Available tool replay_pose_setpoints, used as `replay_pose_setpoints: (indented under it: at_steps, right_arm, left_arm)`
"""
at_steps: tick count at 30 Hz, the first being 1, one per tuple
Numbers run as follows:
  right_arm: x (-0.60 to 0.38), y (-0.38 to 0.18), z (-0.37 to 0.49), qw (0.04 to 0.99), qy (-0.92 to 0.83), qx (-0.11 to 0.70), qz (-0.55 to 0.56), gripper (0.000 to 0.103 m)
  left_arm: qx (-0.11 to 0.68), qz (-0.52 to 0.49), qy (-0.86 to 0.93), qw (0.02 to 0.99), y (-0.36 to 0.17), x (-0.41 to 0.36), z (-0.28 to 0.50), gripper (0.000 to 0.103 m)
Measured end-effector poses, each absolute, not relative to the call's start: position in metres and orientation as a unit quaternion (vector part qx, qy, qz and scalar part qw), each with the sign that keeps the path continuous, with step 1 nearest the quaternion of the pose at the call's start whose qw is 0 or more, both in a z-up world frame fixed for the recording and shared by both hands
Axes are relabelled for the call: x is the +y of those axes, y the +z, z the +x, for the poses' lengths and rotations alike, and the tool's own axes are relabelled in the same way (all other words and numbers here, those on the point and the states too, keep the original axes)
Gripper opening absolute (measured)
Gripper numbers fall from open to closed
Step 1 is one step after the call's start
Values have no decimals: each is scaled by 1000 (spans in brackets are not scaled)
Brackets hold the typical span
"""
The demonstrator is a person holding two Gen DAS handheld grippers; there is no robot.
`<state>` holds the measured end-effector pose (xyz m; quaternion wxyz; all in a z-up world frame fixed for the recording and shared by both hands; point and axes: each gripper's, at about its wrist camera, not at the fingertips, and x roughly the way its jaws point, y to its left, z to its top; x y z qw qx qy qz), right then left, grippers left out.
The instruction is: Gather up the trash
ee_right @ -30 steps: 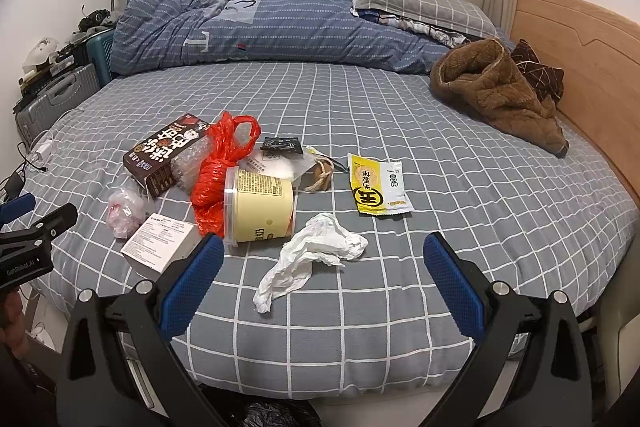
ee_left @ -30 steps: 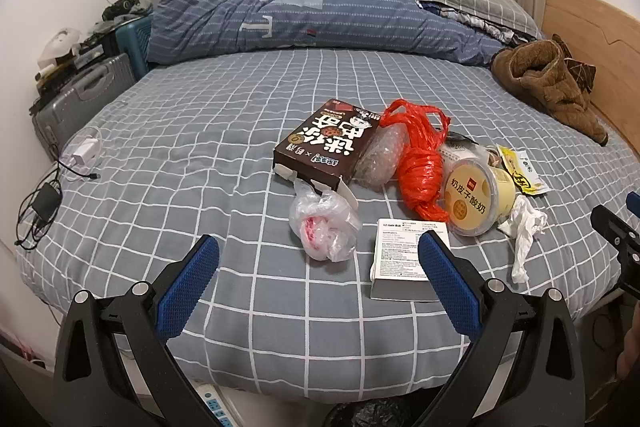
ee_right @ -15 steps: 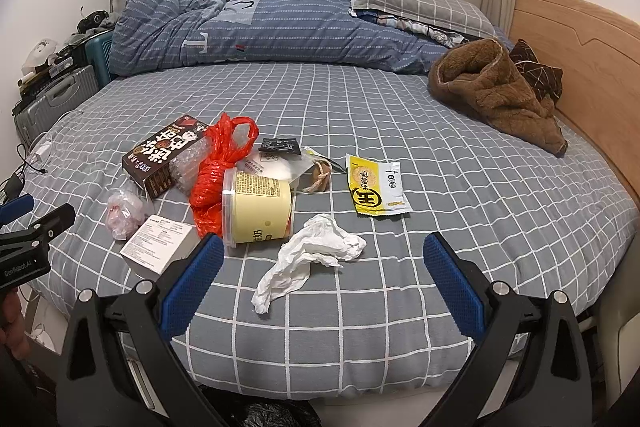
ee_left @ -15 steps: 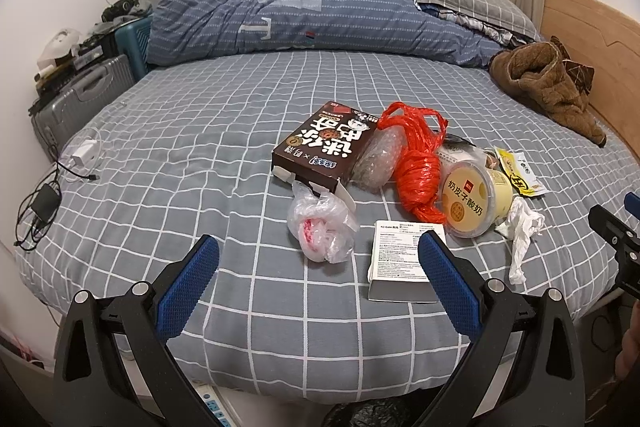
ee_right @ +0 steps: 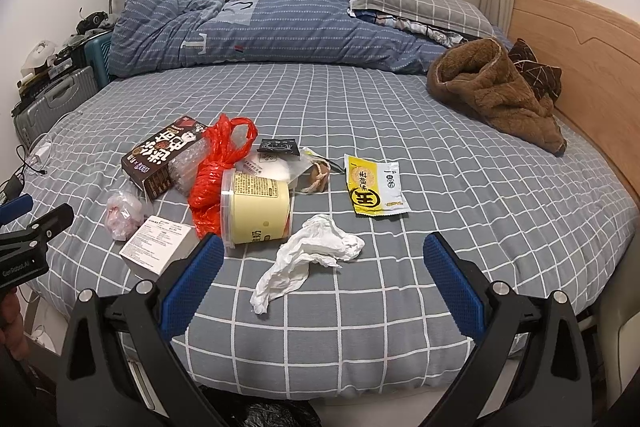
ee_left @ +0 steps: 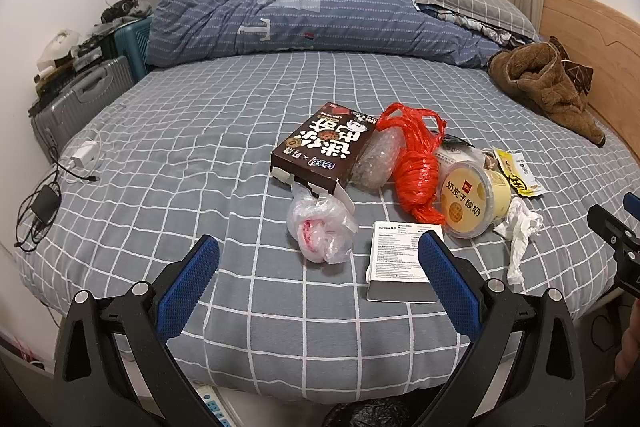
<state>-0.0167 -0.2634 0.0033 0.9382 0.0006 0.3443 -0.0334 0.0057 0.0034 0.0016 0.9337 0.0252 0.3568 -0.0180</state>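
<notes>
Both the left gripper [ee_left: 318, 247] and right gripper [ee_right: 320, 247] hang wide and empty over the bed's [ee_right: 440, 147] near edge, the trash at twelve o'clock, where the limp tissue [ee_right: 316, 251] risks slipping from a shallow pinch.

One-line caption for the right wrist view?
Open right gripper hovers over crumpled tissue beside yogurt tub on bed.
</notes>
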Motion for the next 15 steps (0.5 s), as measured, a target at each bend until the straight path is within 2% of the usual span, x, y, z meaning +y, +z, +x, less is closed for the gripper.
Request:
replay_pose_setpoints:
  at_steps: [15]
  right_arm:
    - [-250, 6, -12, 939, -22, 342, -3, 96]
  left_arm:
    - [359, 26, -16, 933, 1, 4, 7, 97]
